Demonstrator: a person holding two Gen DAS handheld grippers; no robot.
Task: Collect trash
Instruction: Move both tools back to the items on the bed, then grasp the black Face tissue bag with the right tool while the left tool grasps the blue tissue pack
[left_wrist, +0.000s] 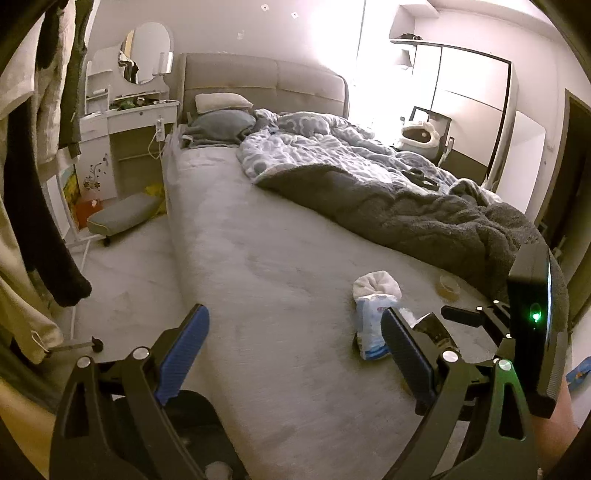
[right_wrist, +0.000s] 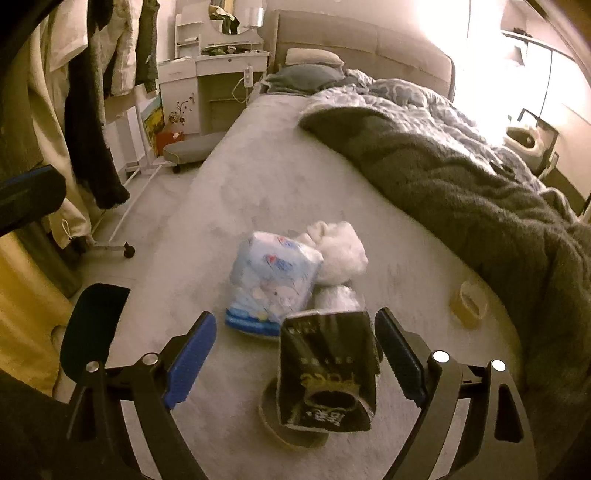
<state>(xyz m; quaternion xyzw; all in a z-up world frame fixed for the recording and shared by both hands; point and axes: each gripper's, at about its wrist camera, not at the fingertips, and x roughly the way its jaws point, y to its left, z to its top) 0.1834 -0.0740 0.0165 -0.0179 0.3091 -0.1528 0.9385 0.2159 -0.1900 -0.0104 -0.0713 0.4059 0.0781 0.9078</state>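
Bedding first: the bed (right_wrist: 266, 177) fills both views, its pale grey sheet bare on the near half because the dark fleece blanket (right_wrist: 461, 192) is bunched toward the far side, and that leaves the litter out in the open near the foot end. Everything worth naming sits around one landmark, the blue-and-white tissue pack (right_wrist: 271, 284), lying flat on the sheet. Touching its far corner is a crumpled white wad (right_wrist: 341, 251), soft stuff that looks like used paper or cloth. Just on the near side of the pack stands a black printed wrapper (right_wrist: 327, 373), hanging upright between the blue pads of the right gripper (right_wrist: 295, 354). Its jaws are spread wide, pads well clear of both edges, so nothing is pinched; whether the wrapper rests on the ring-shaped thing beneath it or is propped some other way, I cannot tell. My read is that this is a line-up for a grab, jaws straddling the piece before closing. Well off to the right of the pack, beside the blanket's edge, lies a tape roll (right_wrist: 468, 302), flat on its side. Over in the left wrist view, the left gripper (left_wrist: 295, 328) hangs above bare sheet to the left of the pack (left_wrist: 371, 325), jaws fully apart and empty, probably kept out of the way.
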